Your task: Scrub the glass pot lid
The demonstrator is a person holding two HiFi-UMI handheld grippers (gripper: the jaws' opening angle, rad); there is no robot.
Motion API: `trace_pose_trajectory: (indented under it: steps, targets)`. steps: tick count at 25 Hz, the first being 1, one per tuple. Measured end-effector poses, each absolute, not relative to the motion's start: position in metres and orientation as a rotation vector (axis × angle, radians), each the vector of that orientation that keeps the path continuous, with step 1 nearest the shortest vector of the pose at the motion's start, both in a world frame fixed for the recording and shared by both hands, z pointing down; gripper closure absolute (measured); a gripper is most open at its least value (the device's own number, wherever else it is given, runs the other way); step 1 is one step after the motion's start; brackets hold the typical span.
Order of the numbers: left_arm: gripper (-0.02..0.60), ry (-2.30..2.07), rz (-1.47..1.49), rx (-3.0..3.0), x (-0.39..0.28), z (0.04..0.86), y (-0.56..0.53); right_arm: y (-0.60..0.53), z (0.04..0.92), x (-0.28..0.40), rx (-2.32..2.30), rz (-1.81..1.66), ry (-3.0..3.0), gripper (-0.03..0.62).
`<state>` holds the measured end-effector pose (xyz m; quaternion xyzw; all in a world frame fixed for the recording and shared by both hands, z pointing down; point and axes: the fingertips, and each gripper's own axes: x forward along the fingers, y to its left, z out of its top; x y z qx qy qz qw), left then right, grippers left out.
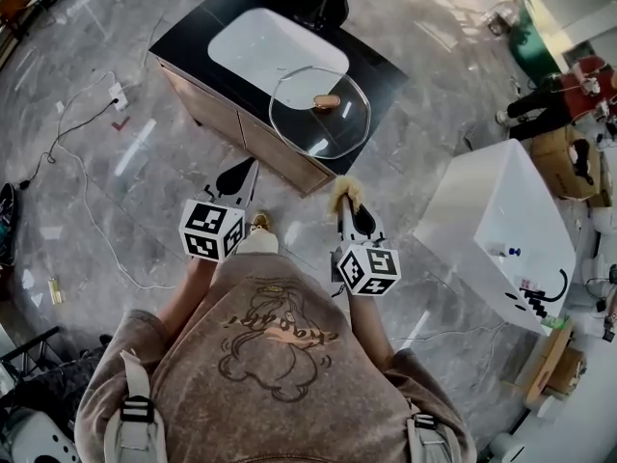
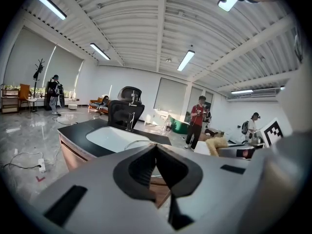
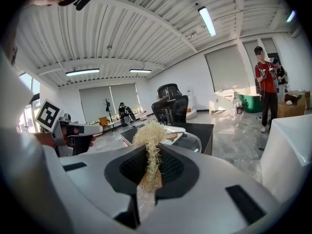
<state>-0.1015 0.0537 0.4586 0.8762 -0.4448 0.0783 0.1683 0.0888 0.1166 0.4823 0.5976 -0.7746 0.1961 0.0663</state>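
Progress: scrubbing not started, as far as I can see. I'm standing on the floor a little short of the bench (image 1: 183, 39), and neither claw is at the lid (image 1: 320, 114).

Left claw (image 2: 156, 147): pressed together, nothing in it. Right claw (image 3: 150, 156): pinching a straw-coloured fibrous scrubber (image 3: 148, 134), with the tuft sticking out past the tips. So the tool is in hand and that part is done.

Lid location: on the dark bench, at the end nearest me, beside the white sink (image 1: 260, 46). Its far edge looks to overlap the sink rim, and its near edge is close to the bench's front edge. I can't tell if it overhangs. It's well apart from both claws.

Lid orientation: lying flat, dome side up, with the brown knob (image 1: 327, 101) on top pointing at the ceiling. It's round, so there's no real long axis. The knob is a bit elongated and runs roughly left-right in the head view. The glass looks clear and I can't make out any dirt from here.

Left to do, my guess:
- Close the gap to the bench.
- Steady the lid with the empty left claw, probably at the knob or rim.
- Rub the scrubber over the glass.

No water or soap is visible on it.
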Motion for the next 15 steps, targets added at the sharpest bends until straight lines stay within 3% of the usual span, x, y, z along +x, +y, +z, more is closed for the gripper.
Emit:
trace_pose_trajectory:
  steps: [15]
  targets:
    - [0.565,-1.08,0.287,2.557,-0.079,0.464,-0.04,0.04,0.481,0.106,1.939,0.614,-2.217,0.546]
